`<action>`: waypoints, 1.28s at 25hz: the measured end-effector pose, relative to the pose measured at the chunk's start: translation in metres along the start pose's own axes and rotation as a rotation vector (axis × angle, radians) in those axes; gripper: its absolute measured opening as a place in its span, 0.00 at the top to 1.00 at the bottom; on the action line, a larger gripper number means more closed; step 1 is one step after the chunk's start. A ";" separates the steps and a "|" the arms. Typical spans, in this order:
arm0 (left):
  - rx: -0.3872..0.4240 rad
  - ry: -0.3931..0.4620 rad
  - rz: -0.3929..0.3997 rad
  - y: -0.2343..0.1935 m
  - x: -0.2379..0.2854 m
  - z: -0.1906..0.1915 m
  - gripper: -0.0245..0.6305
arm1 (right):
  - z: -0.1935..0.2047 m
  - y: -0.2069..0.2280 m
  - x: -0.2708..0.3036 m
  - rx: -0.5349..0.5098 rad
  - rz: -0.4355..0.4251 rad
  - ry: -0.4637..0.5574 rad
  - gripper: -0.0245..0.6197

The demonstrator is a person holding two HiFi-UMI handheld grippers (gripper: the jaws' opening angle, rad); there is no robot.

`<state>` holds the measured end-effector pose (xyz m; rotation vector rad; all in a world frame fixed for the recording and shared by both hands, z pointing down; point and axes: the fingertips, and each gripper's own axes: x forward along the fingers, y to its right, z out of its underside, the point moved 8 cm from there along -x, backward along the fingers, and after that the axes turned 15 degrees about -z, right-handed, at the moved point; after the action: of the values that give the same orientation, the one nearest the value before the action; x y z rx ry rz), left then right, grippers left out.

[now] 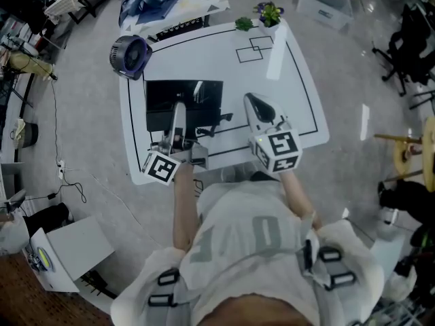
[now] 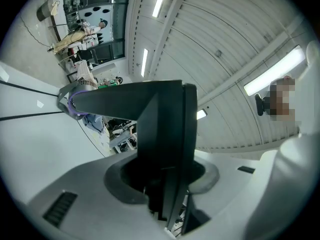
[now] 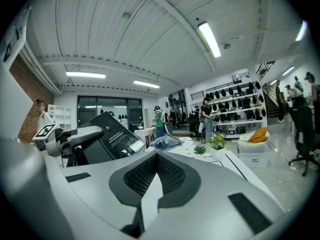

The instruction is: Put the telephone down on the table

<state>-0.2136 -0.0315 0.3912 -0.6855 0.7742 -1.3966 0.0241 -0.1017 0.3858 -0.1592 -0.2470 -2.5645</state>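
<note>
The telephone (image 1: 185, 104) is a flat black slab over the left half of the white table (image 1: 292, 94). My left gripper (image 1: 178, 121) is shut on its near edge. In the left gripper view the black telephone (image 2: 150, 109) fills the space between the jaws of the left gripper (image 2: 165, 184). From the right gripper view the telephone (image 3: 112, 134) stands tilted, its labelled face showing, with the left gripper (image 3: 75, 136) holding it. I cannot tell whether its lower edge touches the table. My right gripper (image 1: 253, 102) hovers to the right of it, shut and empty (image 3: 156, 176).
A dark round fan (image 1: 130, 54) stands at the table's far left corner. Two small potted plants (image 1: 268, 12) and a black strip (image 1: 180, 27) sit along the far edge. Black lines mark boxes (image 1: 253, 49) on the tabletop. A white box (image 1: 68, 250) lies on the floor.
</note>
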 end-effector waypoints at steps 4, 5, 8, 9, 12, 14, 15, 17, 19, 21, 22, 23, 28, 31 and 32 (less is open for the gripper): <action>-0.007 -0.038 -0.016 -0.003 0.006 0.007 0.71 | 0.006 0.002 0.003 0.019 0.002 -0.012 0.95; -0.004 -0.052 -0.023 -0.004 0.007 0.009 0.71 | 0.008 0.002 0.002 0.022 0.004 -0.014 0.95; 0.010 -0.105 -0.055 -0.007 0.012 0.017 0.71 | 0.013 0.004 0.000 0.037 0.014 -0.016 0.95; 0.015 -0.122 -0.066 -0.009 0.013 0.019 0.71 | 0.014 0.005 0.000 0.043 0.018 -0.016 0.95; 0.032 -0.173 -0.101 -0.016 0.017 0.029 0.71 | 0.019 0.007 -0.002 0.056 0.028 -0.018 0.95; 0.034 -0.197 -0.115 -0.023 0.021 0.035 0.71 | 0.022 0.008 -0.002 0.062 0.035 -0.023 0.95; 0.037 -0.207 -0.120 -0.027 0.024 0.037 0.71 | 0.023 0.008 -0.002 0.064 0.038 -0.026 0.95; 0.044 -0.220 -0.116 -0.034 0.032 0.041 0.71 | 0.025 0.008 -0.002 0.068 0.043 -0.033 0.95; 0.039 -0.225 -0.111 -0.042 0.040 0.046 0.71 | 0.027 0.009 -0.004 0.070 0.048 -0.040 0.95; 0.043 -0.228 -0.110 -0.049 0.047 0.049 0.71 | 0.030 0.010 -0.005 0.073 0.056 -0.047 0.95; 0.042 -0.232 -0.117 -0.053 0.051 0.050 0.71 | 0.032 0.011 -0.005 0.075 0.059 -0.050 0.95; 0.041 -0.239 -0.131 -0.057 0.053 0.051 0.71 | 0.033 0.011 -0.006 0.077 0.062 -0.054 0.95; 0.048 -0.264 -0.172 -0.074 0.061 0.060 0.71 | 0.038 0.012 -0.007 0.086 0.070 -0.071 0.95; 0.062 -0.271 -0.193 -0.083 0.064 0.064 0.71 | 0.041 0.011 -0.008 0.088 0.067 -0.081 0.95; 0.072 -0.277 -0.201 -0.086 0.065 0.065 0.71 | 0.042 0.011 -0.008 0.089 0.066 -0.083 0.95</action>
<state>-0.2102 -0.1040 0.4941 -0.8969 0.4434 -1.4640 0.0391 -0.0977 0.4273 -0.2370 -0.3799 -2.4789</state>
